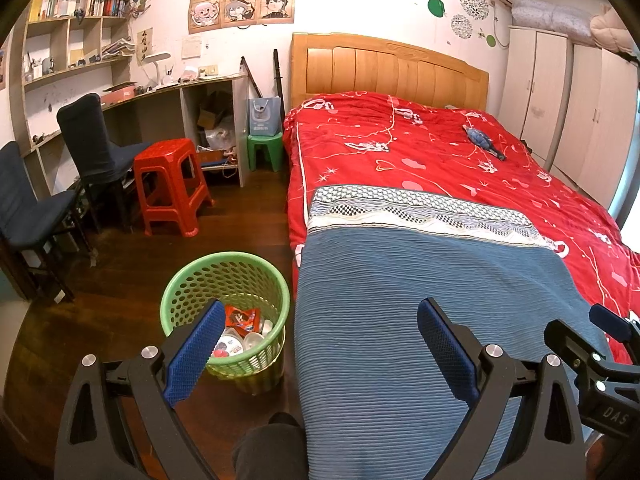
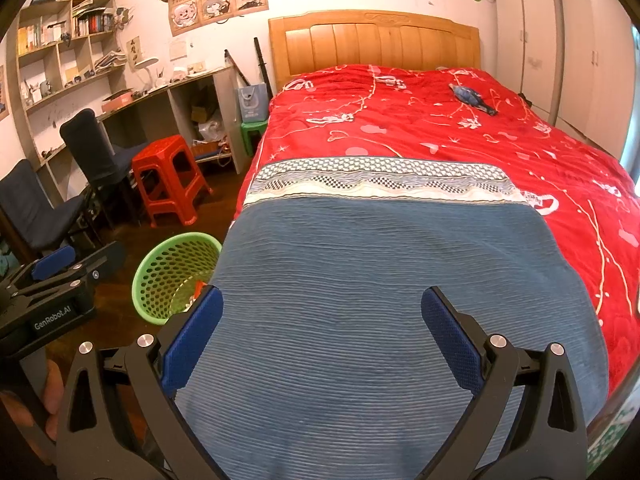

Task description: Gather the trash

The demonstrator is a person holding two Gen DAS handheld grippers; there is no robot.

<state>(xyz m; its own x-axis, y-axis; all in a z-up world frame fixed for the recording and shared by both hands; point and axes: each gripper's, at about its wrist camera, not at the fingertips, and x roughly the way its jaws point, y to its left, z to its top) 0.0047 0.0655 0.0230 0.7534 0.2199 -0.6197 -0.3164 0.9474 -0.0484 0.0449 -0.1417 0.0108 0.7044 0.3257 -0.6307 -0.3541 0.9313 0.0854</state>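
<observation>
Left gripper (image 1: 320,344), right gripper (image 2: 320,332): both released, empty | trash (image 1: 240,332) in green basket (image 1: 176,300), lower left | risk: blue item (image 1: 484,142), upper right on bed (image 1: 440,152), overlooked or out of reach.

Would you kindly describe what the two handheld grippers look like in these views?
Both match: black angular frames with triangular cut-outs and round silver bolts, each carrying two fingers faced with textured blue pads. The left gripper shows white "GenRobot.AI" lettering on its body in the right wrist view; the right gripper shows "DAS" in the left wrist view. No cables are visible.
</observation>
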